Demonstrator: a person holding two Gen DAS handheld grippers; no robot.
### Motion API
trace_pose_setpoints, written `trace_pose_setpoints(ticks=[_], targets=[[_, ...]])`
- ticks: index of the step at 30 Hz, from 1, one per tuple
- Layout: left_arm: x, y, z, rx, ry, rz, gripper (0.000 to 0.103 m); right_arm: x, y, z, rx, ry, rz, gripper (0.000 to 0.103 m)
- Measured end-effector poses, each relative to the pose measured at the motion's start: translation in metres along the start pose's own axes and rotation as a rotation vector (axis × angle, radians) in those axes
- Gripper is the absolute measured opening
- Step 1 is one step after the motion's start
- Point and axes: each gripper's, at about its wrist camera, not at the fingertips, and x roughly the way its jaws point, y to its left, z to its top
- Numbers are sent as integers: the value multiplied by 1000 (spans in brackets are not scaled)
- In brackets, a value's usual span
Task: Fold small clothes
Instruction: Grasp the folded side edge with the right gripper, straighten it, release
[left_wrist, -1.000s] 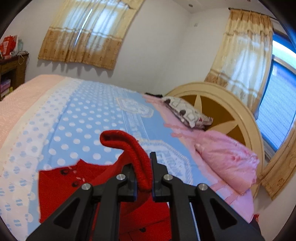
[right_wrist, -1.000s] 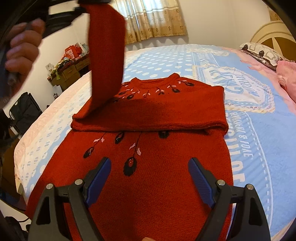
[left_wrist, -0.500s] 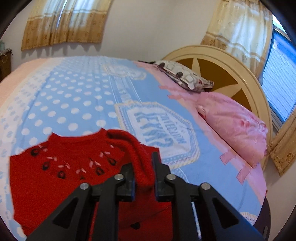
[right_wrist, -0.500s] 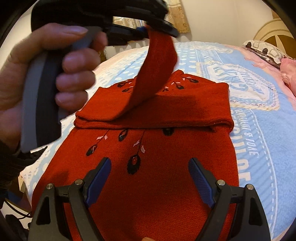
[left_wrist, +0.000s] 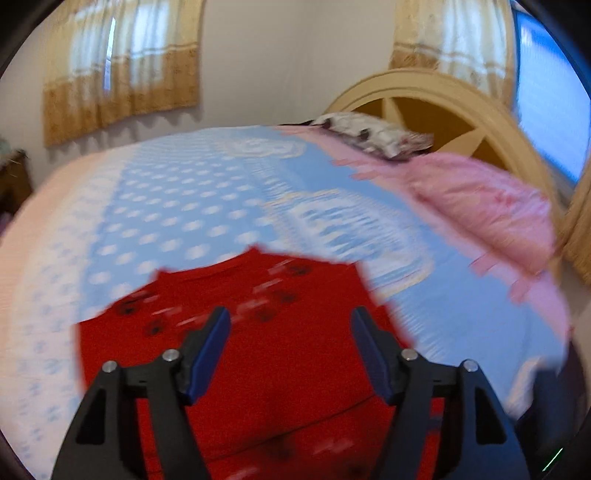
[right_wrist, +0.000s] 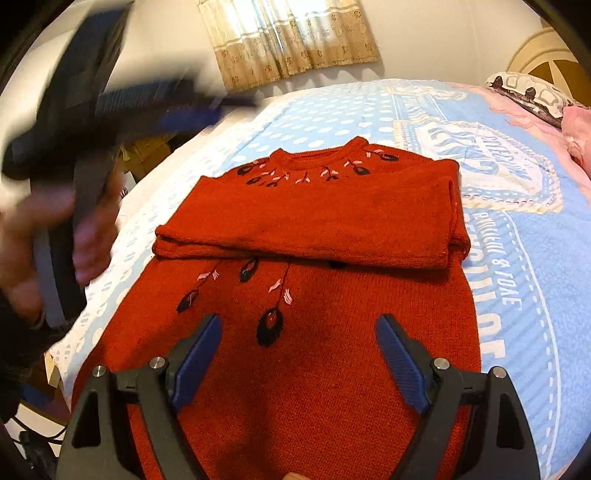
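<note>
Your left gripper (left_wrist: 290, 347) has just been opening, empty, so the sleeve (right_wrist: 310, 221) lies across the sweater (right_wrist: 295, 369) (right gripper (right_wrist: 299, 354) gapes, empty).

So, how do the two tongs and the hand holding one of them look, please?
Both tongs are alike: the right tongs and the left tongs have black plastic arms with triangular cut-outs, silver round screws, and ribbed dark blue pads on the inner faces. In the right wrist view the left tool shows blurred, with a grey handle in the person's hand and a dark sleeve. No cables are clear.
</note>
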Motion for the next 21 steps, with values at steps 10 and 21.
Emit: trace_pose_setpoints(ticks=[10, 21], targets=[[-11, 146, -95, -126, 94, 334, 75, -34, -38, 19, 181, -19, -1, 86], [-14, 153, -124, -187, 79, 244, 80, -9, -94, 90, 236, 11, -206, 67]])
